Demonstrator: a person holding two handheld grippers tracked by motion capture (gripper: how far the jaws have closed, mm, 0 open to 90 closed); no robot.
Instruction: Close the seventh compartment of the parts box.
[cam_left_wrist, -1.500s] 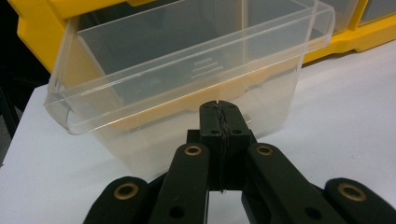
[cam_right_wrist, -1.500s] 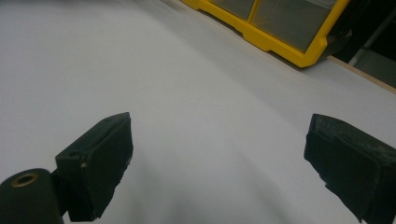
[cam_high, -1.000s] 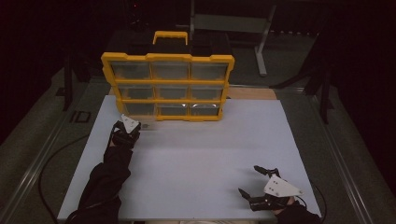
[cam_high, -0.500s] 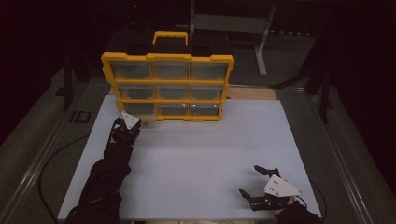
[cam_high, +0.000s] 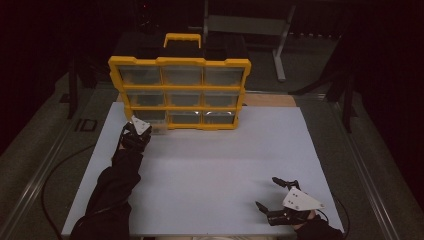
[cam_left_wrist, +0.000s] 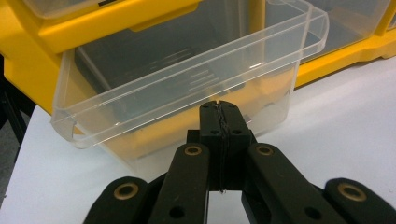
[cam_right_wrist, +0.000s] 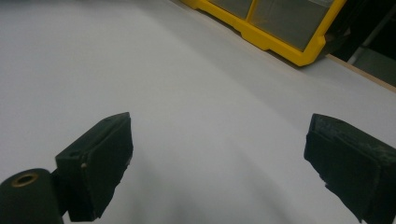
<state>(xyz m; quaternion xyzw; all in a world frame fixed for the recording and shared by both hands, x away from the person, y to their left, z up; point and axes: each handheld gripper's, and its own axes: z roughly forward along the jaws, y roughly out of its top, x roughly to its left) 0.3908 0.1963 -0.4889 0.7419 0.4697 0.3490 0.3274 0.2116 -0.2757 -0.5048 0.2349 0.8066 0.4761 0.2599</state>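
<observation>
At the left of the table (cam_high: 210, 165), the left claw (cam_high: 141, 131) sits at the bottom-left corner of the yellow drawer cabinet (cam_high: 180, 92), the person's dark sleeve (cam_high: 116, 185) trailing back toward the near edge. From the left gripper view, this claw (cam_left_wrist: 219, 108) is clenched, its two black jaws pressed tight together with no gap between them. Their tips meet right at the front wall of a clear plastic drawer (cam_left_wrist: 187, 88), which is drawn partway out of the cabinet's lowest row; whether they pinch a lip of the drawer or only touch it cannot be told. The drawer (cam_high: 159, 129) juts forward just beside the claw in the high view and looks empty.

Toward the right, the middle of the white table surface lies bare. At the near right corner, the right claw (cam_high: 276, 192) rests low over the table, well apart from the cabinet. In the right gripper view its jaws stand wide open (cam_right_wrist: 219, 158), holding nothing, with the cabinet's yellow frame (cam_right_wrist: 280, 44) far ahead.
</observation>
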